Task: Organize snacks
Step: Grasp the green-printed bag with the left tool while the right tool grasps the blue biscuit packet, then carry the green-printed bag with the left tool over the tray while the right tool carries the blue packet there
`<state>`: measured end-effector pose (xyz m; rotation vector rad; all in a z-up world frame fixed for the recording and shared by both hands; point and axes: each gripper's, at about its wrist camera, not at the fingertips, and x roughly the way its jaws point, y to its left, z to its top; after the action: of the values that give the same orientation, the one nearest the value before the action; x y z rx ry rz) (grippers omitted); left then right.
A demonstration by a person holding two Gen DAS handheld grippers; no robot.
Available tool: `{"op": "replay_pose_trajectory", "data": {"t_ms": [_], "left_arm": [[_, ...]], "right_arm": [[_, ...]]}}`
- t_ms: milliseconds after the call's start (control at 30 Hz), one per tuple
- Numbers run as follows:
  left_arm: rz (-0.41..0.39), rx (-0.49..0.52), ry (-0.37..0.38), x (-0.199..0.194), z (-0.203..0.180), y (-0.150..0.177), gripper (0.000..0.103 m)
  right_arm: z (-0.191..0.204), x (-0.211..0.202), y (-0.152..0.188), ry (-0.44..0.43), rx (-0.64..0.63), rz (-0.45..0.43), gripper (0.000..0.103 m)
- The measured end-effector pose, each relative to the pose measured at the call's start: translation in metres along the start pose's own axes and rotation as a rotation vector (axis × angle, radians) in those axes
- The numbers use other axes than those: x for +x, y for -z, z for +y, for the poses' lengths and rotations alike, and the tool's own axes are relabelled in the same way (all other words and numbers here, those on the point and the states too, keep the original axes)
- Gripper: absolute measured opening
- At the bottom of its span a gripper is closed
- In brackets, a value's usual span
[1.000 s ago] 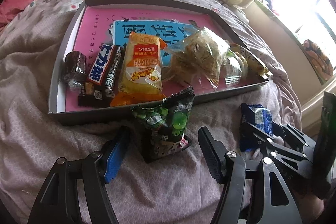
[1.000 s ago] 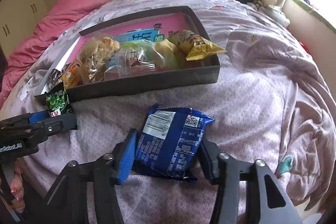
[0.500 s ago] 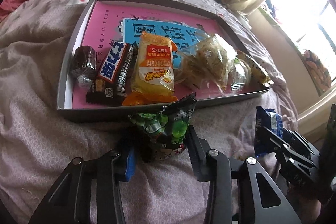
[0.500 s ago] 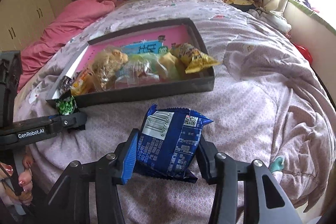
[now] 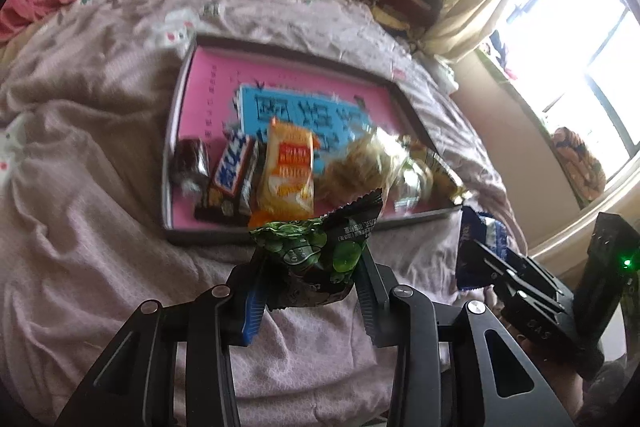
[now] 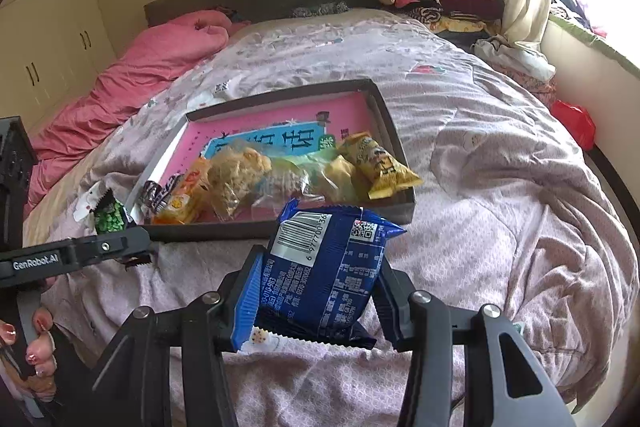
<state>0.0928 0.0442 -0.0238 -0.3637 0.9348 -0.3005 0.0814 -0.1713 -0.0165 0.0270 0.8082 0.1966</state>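
We see the tray [image 6: 402,205] on the quilt [image 6: 500,227], its near wall just ahead of both claws; its far half is bare, and open quilt lies to its right. Our left claw [image 5: 310,281] clamps the green pack [image 5: 320,255], and our right claw [image 6: 316,291] clamps the blue pack [image 6: 324,267], both short of that wall.

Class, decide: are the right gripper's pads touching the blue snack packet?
Touching. The right wrist view shows the right gripper pads pressed against both sides of the blue snack packet.

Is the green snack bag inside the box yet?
Not yet. The green snack bag is outside the box, pinched in the left gripper above the blanket, in front of its near wall.
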Motion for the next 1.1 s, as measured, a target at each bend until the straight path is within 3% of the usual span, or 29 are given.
{"op": "replay_pose_trajectory", "data": {"t_ms": [167, 567, 1100], "left_arm": [[-0.069, 0.005, -0.024, -0.016, 0.007, -0.01, 0.04], [-0.135, -0.051, -0.068, -0.023, 0.036, -0.032, 0.04], [-0.087, -0.015, -0.081, 0.003, 0.029, -0.04, 0.04]], "right_arm": [[0.001, -0.004, -0.009, -0.003, 0.001, -0.031, 0.05], [-0.005, -0.003, -0.032, -0.005, 0.012, -0.089, 0.05], [0.001, 0.024, -0.055, -0.033, 0.03, -0.109, 0.05]]}}
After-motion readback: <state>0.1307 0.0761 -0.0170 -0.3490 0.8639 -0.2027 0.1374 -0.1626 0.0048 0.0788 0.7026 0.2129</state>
